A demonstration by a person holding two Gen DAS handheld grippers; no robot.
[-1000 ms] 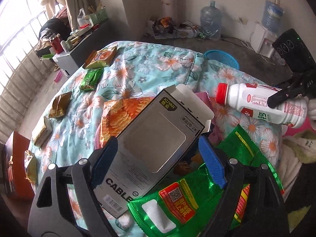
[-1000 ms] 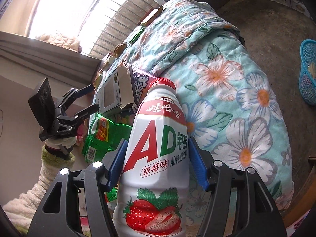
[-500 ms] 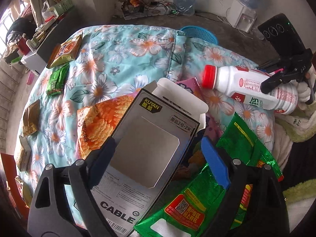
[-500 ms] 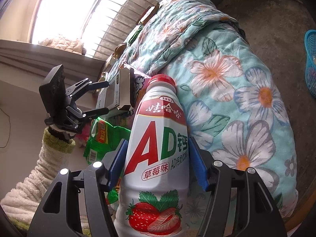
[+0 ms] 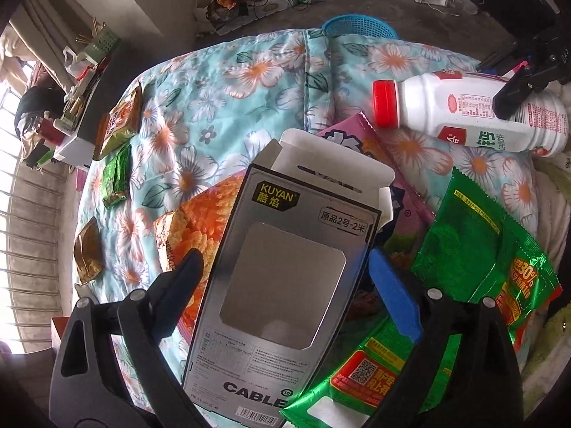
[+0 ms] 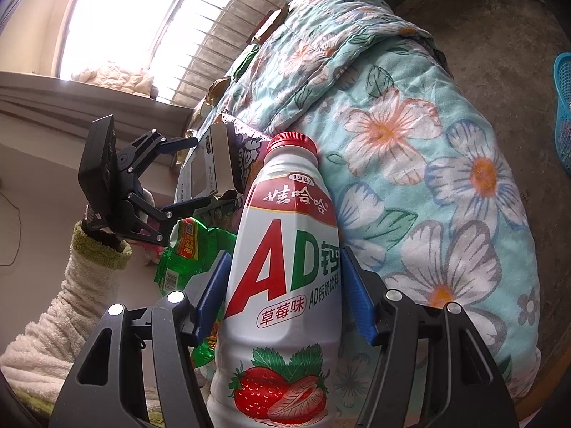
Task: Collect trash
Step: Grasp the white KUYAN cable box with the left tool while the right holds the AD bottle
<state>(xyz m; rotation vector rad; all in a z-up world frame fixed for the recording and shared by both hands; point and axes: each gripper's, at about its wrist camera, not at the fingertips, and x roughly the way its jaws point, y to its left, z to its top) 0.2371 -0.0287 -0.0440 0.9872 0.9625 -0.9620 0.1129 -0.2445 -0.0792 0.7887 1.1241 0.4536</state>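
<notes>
Over the floral quilt (image 5: pixel 228 82), left gripper (image 5: pixel 285 278) down closer than a second ago, jaws opening astride the cable box (image 5: pixel 285 278), seemingly untouched; pickup imminent. Right gripper (image 6: pixel 283 296) clamped on strawberry milk bottle (image 6: pixel 282 267).

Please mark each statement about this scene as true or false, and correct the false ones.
1. The right gripper is clamped on a white bottle with a red cap. True.
2. The left gripper's pads press on the cable box. False: its jaws are opening, and the box lies between them with a gap on each side.
3. The top flap of the box is open. True.
4. The blue basket stands on the quilt. False: it stands on the floor beyond the bed.
5. A green wrapper lies right of the box in the left wrist view. True.
</notes>
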